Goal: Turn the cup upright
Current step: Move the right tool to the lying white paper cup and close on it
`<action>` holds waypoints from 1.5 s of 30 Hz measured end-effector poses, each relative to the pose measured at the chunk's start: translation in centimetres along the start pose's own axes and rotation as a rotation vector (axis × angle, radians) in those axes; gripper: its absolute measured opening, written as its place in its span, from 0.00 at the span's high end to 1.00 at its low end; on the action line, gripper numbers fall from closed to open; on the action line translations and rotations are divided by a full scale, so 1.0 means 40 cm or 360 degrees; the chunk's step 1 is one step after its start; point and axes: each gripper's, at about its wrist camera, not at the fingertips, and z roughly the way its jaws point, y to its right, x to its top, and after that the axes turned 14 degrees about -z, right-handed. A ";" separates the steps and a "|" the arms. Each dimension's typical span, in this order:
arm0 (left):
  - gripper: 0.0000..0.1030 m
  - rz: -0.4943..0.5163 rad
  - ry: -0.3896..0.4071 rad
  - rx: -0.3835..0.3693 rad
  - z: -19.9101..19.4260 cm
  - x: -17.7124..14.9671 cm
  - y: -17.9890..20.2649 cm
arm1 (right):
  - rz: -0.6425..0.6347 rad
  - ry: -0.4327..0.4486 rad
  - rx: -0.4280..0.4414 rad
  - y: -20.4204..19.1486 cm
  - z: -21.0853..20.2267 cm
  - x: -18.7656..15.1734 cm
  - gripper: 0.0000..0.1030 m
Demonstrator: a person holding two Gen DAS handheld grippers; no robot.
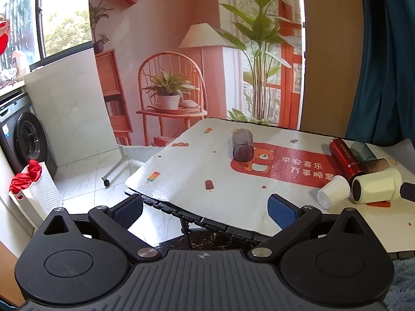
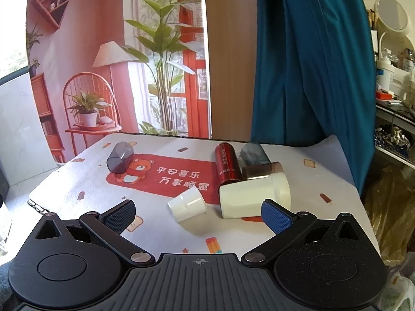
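Nothing flipped yet: the small white paper cup (image 2: 187,205) lies sideways on the near desk (image 2: 324,233). Left hand-held gripper (image 1: 205,211) and right hand-held gripper (image 2: 198,215) hover spread, empty.

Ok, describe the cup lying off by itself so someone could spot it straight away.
Find the red panel with the cartoon bear on the table mat. The smoky purple-grey tumbler lies on its side beside the bear's head. It is translucent and alone, while every other cup sits in the cluster at the panel's opposite end.
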 end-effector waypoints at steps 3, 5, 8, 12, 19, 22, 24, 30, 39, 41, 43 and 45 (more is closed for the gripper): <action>0.00 0.0007 -0.0007 -0.0010 0.012 0.008 0.005 | -0.0003 -0.0019 0.0011 -0.001 0.010 -0.001 0.00; 0.00 0.0017 -0.0005 -0.0009 0.023 0.015 0.009 | -0.0002 -0.0034 0.0020 0.000 0.020 -0.001 0.00; 0.00 0.0039 0.0003 -0.0020 0.040 0.019 0.018 | 0.0006 -0.0055 0.0039 0.004 0.043 0.003 0.00; 0.00 0.0063 -0.0038 -0.0028 0.085 0.027 0.034 | 0.0031 -0.0105 0.0059 0.011 0.094 0.004 0.00; 0.00 0.0054 -0.0139 0.0008 0.201 0.037 0.051 | 0.0047 -0.0210 0.0158 0.008 0.217 0.000 0.00; 0.00 0.0050 -0.0196 0.0036 0.255 0.036 0.049 | 0.0158 -0.0304 0.0232 0.007 0.293 -0.016 0.03; 0.00 0.0042 -0.0239 0.0053 0.290 0.034 0.043 | 0.0194 -0.0372 0.0262 -0.003 0.339 -0.025 0.08; 0.00 -0.0012 -0.0335 0.0125 0.363 0.031 0.011 | 0.0396 -0.0538 0.0337 -0.030 0.478 -0.032 0.15; 0.00 -0.0121 -0.0431 0.0165 0.432 0.027 -0.030 | 0.0551 -0.0567 0.0232 -0.052 0.610 -0.002 0.29; 0.00 -0.0144 -0.0478 0.0147 0.442 0.025 -0.035 | 0.0585 -0.0578 0.0217 -0.052 0.632 0.005 0.30; 0.00 -0.0170 -0.0500 0.0123 0.449 0.021 -0.041 | 0.0601 -0.0582 0.0200 -0.053 0.652 0.011 0.32; 0.00 -0.0162 -0.0504 0.0114 0.458 0.018 -0.041 | 0.0605 -0.0597 0.0180 -0.056 0.672 0.017 0.34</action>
